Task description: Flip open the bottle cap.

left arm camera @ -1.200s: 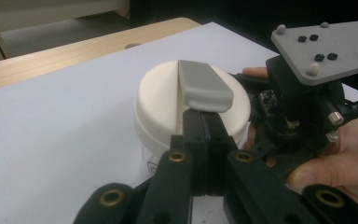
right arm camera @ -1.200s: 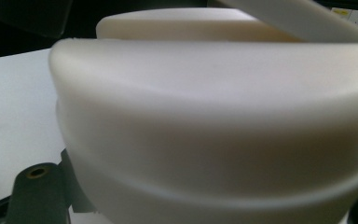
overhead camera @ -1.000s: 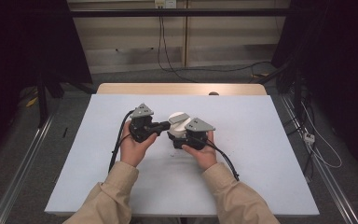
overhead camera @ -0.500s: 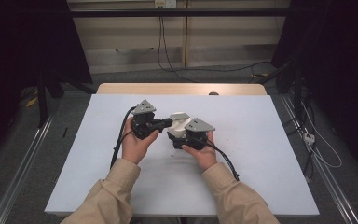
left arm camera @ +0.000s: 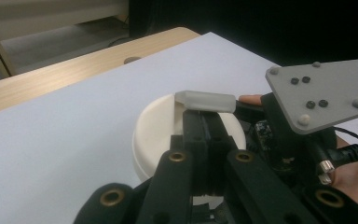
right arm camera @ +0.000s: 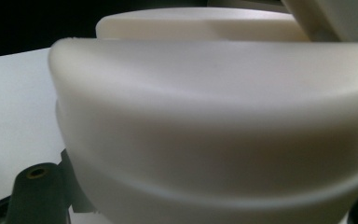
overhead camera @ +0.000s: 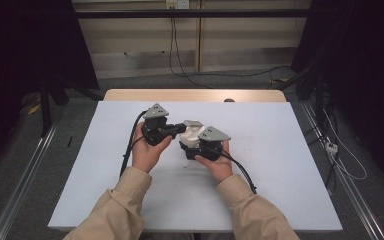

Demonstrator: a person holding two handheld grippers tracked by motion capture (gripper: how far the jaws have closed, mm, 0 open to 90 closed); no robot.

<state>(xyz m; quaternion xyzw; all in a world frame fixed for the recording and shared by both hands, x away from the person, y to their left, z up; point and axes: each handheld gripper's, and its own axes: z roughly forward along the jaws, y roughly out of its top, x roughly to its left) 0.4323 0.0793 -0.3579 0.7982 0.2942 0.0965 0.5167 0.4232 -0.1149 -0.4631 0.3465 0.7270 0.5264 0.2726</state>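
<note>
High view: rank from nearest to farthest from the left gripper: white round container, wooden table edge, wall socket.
From the left gripper:
1. White round container, right against its tips, mid-table.
2. Wooden table edge, at the far side of the white sheet.
3. Wall socket, top centre on the back wall.

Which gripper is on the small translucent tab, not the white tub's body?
The left gripper: its shut jaws end at the translucent tab atop the white tub, while the right gripper holds the tub's side.

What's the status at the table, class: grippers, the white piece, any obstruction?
Left gripper shut on translucent tab. Right gripper shut on round white container. Nothing in the way on white table.
</note>
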